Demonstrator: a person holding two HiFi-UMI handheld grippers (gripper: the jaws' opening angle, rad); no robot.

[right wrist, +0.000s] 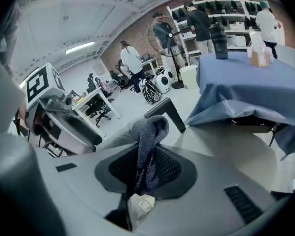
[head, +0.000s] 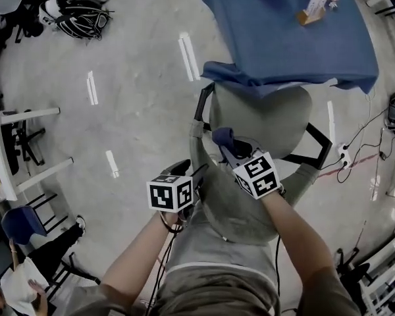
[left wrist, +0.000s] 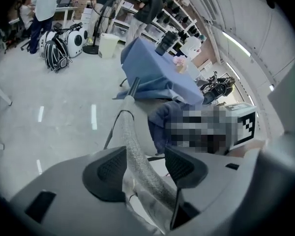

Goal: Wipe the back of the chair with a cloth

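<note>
Clamping the coarse woven rim of the grey chair back [left wrist: 131,134], the left hand-held gripper [left wrist: 145,172] is closed on it; the right hand-held gripper [right wrist: 146,172] pinches a bunched dark knitted cloth [right wrist: 148,132] beside that rim.

Pale grey floor [head: 138,117] streaked with white tape marks [head: 187,56], a blue-draped desk [head: 276,38] at the top, brick wall [right wrist: 137,38], stocked shelving [right wrist: 221,9] and a strip light [right wrist: 79,47] beyond.

Dark blue-grey knitted cloth [right wrist: 150,132] sits between black ribbed pads [right wrist: 172,171] on the right gripper [right wrist: 146,154]. Grey mesh-weave chair [left wrist: 137,156] edge sits in the left gripper [left wrist: 145,163]. Black-and-white squares mark both marker cubes [head: 170,193]. Beyond the claws, a plain blue tablecloth [head: 283,38].
</note>
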